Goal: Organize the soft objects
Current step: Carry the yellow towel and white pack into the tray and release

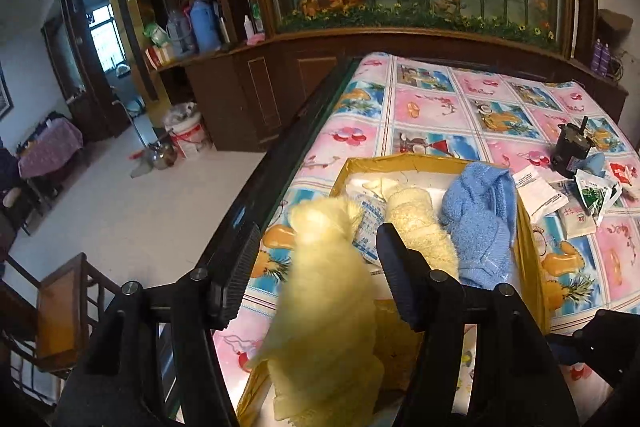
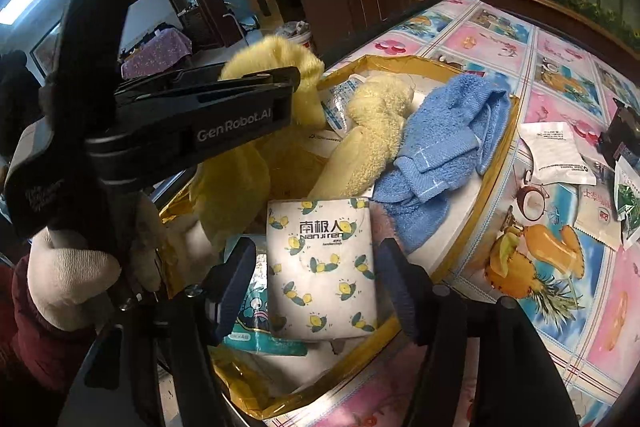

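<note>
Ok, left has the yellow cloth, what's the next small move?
Probably carry the yellow cloth right and lower it into the gold box. It hangs between the left gripper fingers over the box's near-left edge, beside the rolled yellow towel and blue towel.
</note>
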Demonstrator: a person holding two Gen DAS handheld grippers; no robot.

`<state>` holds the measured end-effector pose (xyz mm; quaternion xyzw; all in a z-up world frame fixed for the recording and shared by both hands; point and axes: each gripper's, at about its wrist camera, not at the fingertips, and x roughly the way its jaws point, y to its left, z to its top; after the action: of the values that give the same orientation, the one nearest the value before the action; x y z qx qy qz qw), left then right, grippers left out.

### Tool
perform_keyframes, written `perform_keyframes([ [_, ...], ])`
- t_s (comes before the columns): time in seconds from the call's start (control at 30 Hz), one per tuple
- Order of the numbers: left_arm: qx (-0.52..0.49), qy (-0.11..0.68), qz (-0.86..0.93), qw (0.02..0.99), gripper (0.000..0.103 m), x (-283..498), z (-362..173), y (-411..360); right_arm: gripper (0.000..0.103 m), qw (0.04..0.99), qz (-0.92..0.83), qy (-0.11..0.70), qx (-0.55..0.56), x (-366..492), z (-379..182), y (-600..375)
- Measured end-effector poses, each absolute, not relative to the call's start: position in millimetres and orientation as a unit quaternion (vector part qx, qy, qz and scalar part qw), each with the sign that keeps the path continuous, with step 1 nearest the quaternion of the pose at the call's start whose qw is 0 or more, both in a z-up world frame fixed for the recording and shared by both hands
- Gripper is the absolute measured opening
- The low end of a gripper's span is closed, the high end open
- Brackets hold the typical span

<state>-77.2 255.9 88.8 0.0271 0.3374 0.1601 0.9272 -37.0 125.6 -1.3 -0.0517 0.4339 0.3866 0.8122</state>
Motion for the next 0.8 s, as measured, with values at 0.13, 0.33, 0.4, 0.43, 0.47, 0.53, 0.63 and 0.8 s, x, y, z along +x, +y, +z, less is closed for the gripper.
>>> perform_keyframes([
  [0.13, 0.052, 0.312, 0.185, 0.930, 0.062, -88.6, 103.8, 241.4, 0.064, 0.818, 0.388, 0.423, -0.031, -35.7, 4.9, 117.2],
  [0.33, 0.071, 0.290, 0.196, 0.934, 0.062, -107.3, 120.0, 218.2, 0.064, 0.828, 0.382, 0.409, -0.009, -41.8, 12.3, 93.0],
  [0.4, 0.075, 0.286, 0.196, 0.935, 0.062, -112.3, 124.0, 208.1, 0.064, 0.831, 0.377, 0.409, -0.002, -42.2, 12.7, 83.7],
  [0.43, 0.078, 0.284, 0.197, 0.935, 0.062, -114.4, 125.8, 203.9, 0.064, 0.832, 0.374, 0.409, 0.002, -42.4, 12.8, 78.0],
  [0.47, 0.082, 0.283, 0.196, 0.935, 0.062, -116.3, 127.6, 199.1, 0.064, 0.834, 0.370, 0.409, 0.006, -43.1, 13.1, 71.9],
  [0.53, 0.086, 0.280, 0.192, 0.937, 0.062, -119.2, 130.2, 190.4, 0.064, 0.838, 0.361, 0.409, 0.015, -43.0, 13.8, 59.6],
  [0.63, 0.096, 0.278, 0.189, 0.937, 0.063, -122.9, 133.0, 176.4, 0.064, 0.843, 0.350, 0.408, 0.030, -41.5, 13.7, 40.6],
  [0.8, 0.112, 0.277, 0.177, 0.938, 0.063, -124.1, 134.0, 153.8, 0.065, 0.849, 0.335, 0.405, 0.049, -41.6, 13.6, 11.0],
])
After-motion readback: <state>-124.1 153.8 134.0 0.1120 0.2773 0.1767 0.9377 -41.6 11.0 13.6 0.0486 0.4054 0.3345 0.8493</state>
